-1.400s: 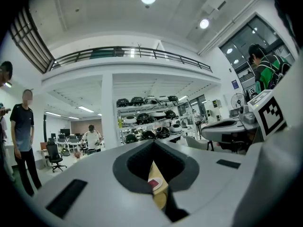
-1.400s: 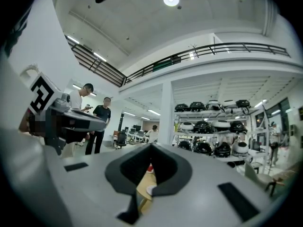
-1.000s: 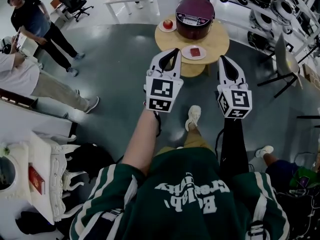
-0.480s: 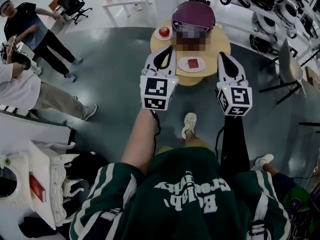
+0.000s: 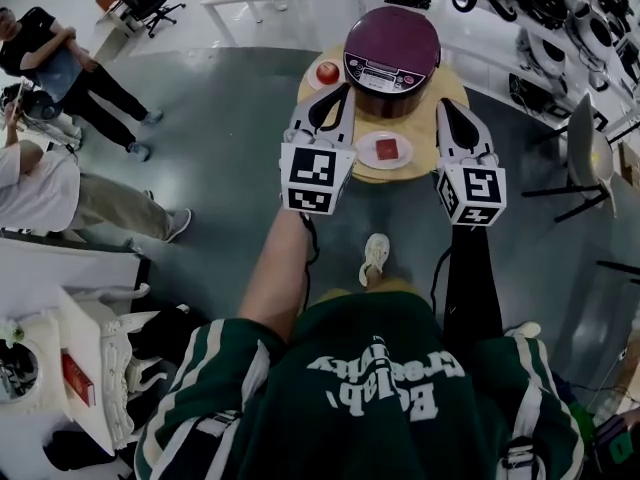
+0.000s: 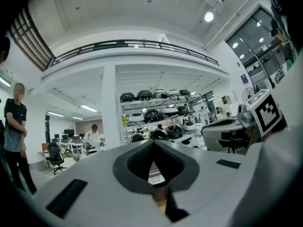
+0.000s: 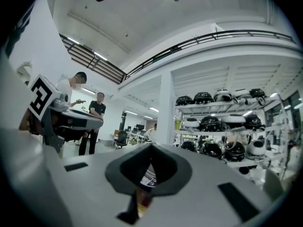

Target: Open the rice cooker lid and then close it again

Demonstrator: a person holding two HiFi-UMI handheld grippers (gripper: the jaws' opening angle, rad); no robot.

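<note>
A purple rice cooker [image 5: 392, 46] with its lid down stands on a round wooden table [image 5: 456, 81] ahead of me. In front of it lies a white plate with a red item [image 5: 386, 150]; a red apple on a plate [image 5: 325, 72] sits at its left. My left gripper [image 5: 338, 89] is held in the air over the table's near left edge, short of the cooker, jaws shut on nothing. My right gripper [image 5: 445, 105] hovers at the table's near right, also shut and empty. In the gripper views, the left gripper [image 6: 152, 142] and right gripper [image 7: 151, 146] show their tips meeting.
Two people [image 5: 55, 63] stand and sit at the far left. A grey chair [image 5: 590, 158] is right of the table. Shelves of cookers [image 5: 560, 8] line the back right. White furniture [image 5: 90, 368] sits at the lower left. Grey floor [image 5: 240, 138] surrounds the table.
The table and cooker have come nearer as the person steps forward. Both grippers have advanced to the table's near edge, still shut.
</note>
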